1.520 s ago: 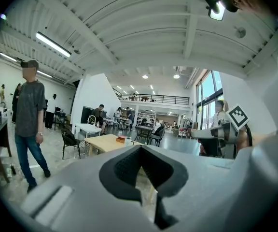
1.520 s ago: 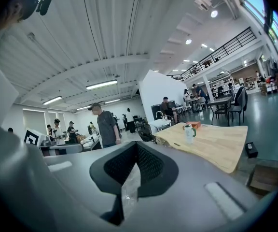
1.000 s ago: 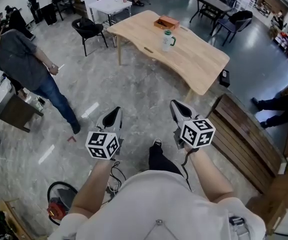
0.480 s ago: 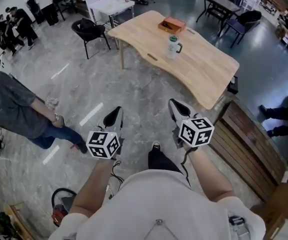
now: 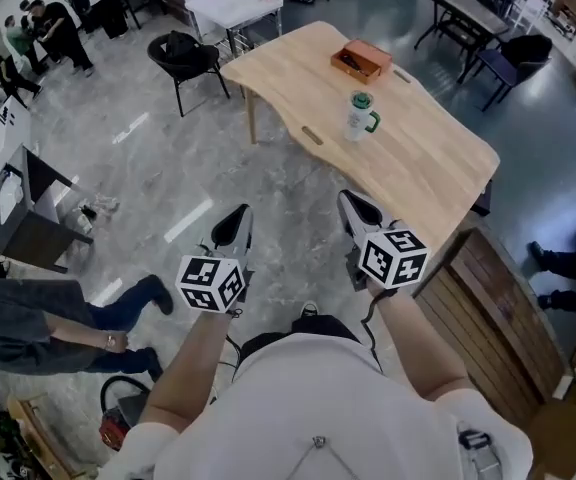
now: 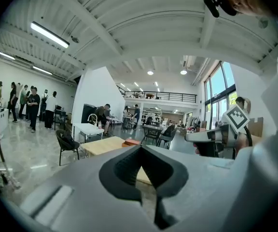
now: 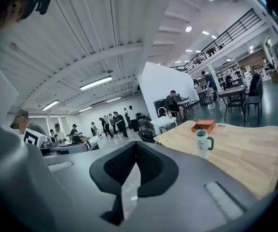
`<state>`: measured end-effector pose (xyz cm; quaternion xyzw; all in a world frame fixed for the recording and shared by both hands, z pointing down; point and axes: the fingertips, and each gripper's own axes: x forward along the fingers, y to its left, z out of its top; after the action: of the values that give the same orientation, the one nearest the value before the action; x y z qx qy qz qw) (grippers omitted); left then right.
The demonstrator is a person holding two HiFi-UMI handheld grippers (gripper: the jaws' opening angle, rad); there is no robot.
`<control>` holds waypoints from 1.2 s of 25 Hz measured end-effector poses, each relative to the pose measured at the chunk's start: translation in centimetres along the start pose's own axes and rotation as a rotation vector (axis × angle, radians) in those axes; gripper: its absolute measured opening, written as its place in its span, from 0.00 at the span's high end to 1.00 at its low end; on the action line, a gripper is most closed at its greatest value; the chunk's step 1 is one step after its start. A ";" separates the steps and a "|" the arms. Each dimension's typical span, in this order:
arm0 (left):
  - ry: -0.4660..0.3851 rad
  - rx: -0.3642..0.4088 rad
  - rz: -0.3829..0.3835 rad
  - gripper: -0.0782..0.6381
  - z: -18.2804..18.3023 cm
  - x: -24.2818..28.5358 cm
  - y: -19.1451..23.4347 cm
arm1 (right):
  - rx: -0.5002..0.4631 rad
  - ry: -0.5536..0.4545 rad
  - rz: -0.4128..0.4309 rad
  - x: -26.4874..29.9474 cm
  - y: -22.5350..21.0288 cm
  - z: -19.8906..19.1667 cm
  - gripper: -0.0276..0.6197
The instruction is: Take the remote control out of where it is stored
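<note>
no legible txt or nos., print on mug (image 5: 360,118) too small to read

I record a light wooden table (image 5: 408,138) at upper centre carrying an upright white mug (image 5: 359,116) with green lid and handle, a black chair (image 5: 183,56) at upper left, a slatted wooden bench (image 5: 493,298) at right, and a bent-over person (image 5: 28,323) at lower left.
</note>
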<state>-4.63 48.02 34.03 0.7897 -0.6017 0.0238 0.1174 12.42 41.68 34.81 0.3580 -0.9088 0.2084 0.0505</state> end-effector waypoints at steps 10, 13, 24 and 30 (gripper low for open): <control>0.017 0.003 0.044 0.89 1.0 7.3 3.8 | 0.020 0.014 0.035 7.4 -5.0 2.9 0.91; 0.024 0.002 0.044 0.89 0.8 9.3 5.7 | 0.026 0.015 0.032 9.8 -6.1 3.2 0.91; 0.018 0.025 -0.058 0.89 5.0 21.8 14.0 | 0.042 0.017 -0.047 21.0 -10.4 6.7 0.91; 0.037 0.045 -0.136 0.89 7.4 28.9 19.5 | 0.064 -0.003 -0.129 27.7 -12.8 9.6 0.91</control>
<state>-16.14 14.24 35.07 0.8306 -0.5437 0.0440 0.1119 1.11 11.81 37.12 0.4175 -0.8768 0.2333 0.0507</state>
